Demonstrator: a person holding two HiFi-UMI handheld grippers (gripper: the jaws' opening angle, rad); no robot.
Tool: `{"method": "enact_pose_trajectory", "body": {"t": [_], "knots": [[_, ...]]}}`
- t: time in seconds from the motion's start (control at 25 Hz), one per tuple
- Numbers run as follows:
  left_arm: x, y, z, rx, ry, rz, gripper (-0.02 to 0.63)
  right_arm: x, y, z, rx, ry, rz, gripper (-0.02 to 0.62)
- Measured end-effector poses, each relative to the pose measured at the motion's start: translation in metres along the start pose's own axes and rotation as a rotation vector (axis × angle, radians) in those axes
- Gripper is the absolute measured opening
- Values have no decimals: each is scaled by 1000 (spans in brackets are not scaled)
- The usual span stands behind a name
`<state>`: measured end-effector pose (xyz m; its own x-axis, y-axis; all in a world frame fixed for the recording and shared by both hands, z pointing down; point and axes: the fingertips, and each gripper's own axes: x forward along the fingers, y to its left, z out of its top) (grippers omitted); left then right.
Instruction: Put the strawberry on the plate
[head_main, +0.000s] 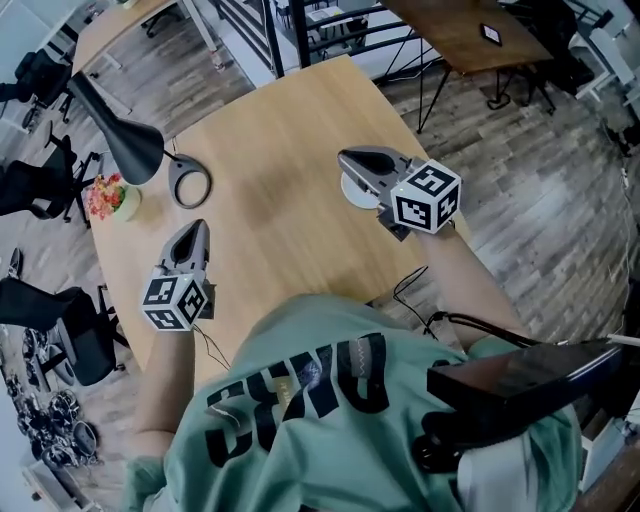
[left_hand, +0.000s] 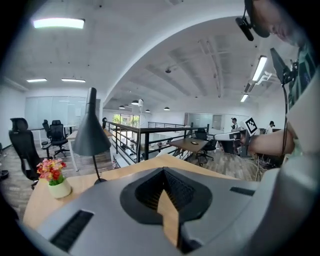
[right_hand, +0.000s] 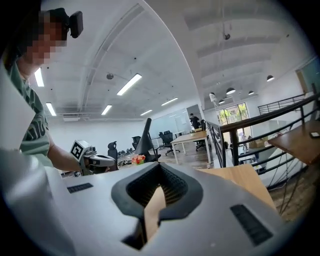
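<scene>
Head view over a wooden table (head_main: 290, 130), seen from above a person in a green shirt (head_main: 330, 400).

Plate (head_main: 353, 193): white, lying flat on the table, only partly visible beneath the right gripper (head_main: 348, 157). Taken as the landmark for all places below.

Right gripper: held directly above the plate, tips reaching past its far rim, marker cube on the side of the plate nearest the person. Jaws pressed together, nothing between them in the right gripper view.

Left gripper (head_main: 200, 228): well apart from the plate, to its left and nearer the person, pointing away from the person. Jaws pressed together, pinching nothing; bare table showing through the slit in the left gripper view.

Strawberry: not made out in any view; possibly hidden under the right gripper, cannot tell.

Lamp (head_main: 125, 135): black, its ring-shaped base (head_main: 190, 185) on the table to the left of the plate, well apart from it.

Flower pot (head_main: 108, 198): white, with red and pink blooms, farther left of the plate than the lamp base, at the table edge.
</scene>
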<state>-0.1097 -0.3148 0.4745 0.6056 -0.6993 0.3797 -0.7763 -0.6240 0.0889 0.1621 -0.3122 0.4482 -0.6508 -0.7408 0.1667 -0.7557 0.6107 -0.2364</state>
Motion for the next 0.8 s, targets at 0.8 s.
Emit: {"method": "enact_pose_trajectory", "body": {"t": [0.8], "knots": [[-152,104,-13,-134,-164,268,3,124,112,23,-42,40,264,6]]}}
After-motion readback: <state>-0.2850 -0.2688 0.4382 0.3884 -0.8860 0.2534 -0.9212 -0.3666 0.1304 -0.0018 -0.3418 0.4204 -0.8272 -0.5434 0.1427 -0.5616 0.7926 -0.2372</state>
